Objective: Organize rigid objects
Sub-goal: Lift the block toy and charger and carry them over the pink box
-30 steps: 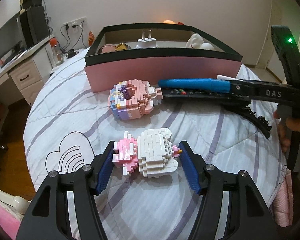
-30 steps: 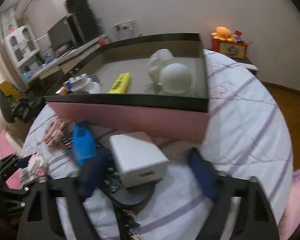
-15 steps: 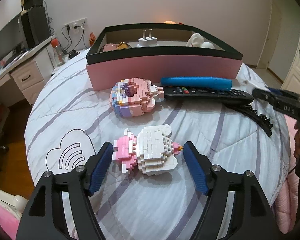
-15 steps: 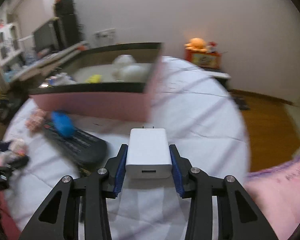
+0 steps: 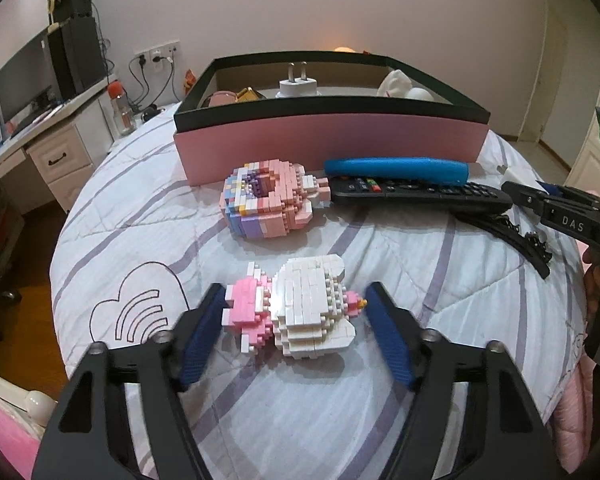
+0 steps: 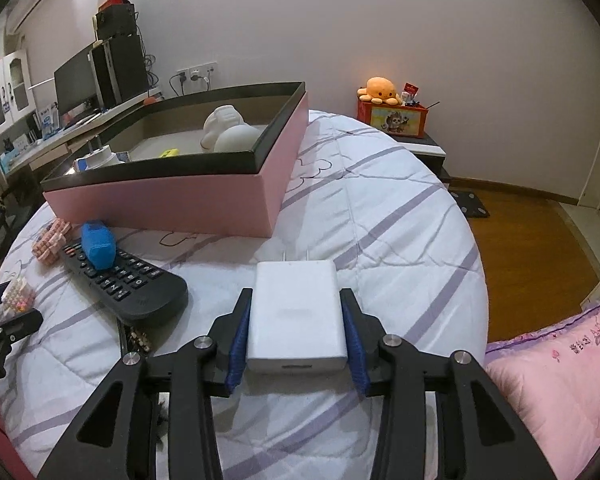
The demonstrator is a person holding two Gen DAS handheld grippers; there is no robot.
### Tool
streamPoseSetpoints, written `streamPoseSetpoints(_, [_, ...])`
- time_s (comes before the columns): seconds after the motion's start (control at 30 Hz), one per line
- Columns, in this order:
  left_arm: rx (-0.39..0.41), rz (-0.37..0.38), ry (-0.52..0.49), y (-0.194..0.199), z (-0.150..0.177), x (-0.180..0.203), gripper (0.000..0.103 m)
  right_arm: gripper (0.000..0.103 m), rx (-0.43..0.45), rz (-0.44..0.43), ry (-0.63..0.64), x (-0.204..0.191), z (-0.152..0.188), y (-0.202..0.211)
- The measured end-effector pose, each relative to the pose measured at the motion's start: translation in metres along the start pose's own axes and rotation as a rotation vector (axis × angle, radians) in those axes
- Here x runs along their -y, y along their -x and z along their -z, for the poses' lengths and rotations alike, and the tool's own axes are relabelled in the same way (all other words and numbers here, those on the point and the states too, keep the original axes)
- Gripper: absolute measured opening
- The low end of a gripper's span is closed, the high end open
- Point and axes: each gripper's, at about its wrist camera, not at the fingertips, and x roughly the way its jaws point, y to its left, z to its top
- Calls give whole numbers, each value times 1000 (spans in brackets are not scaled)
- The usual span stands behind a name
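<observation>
The right tool is clamped on a white charger, prongs pointing away, held just above the striped bedspread; its jaws are easing apart a little. At its ten o'clock lies a black remote with a blue case on top, and beyond them the pink box. The left tool is closing around a white-and-pink brick figure on the bed; its left pad touches the figure, the right one stands just clear. At that tool's twelve o'clock sits a pink brick donut.
</observation>
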Motion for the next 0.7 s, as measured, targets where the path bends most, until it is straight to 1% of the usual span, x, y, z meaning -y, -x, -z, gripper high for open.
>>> streamPoseSetpoints(0.07, [3, 4, -4, -1, -1, 0, 63, 44, 2, 3, 9, -1, -1, -1])
streamPoseSetpoints(0.13, [3, 10, -5, 0, -1, -1, 63, 41, 5, -1, 16, -1, 1, 1])
streamPoseSetpoints(0.37, [8, 19, 4, 8, -3, -3, 63, 41, 29, -22, 11, -2, 0, 8])
streamPoseSetpoints(0.57, [52, 18, 14, 28, -8, -7, 63, 41, 81, -42, 13, -9, -7, 30])
streamPoseSetpoints(0.7, [111, 0, 21, 50, -15, -9, 63, 41, 135, -57, 32, -19, -16, 51])
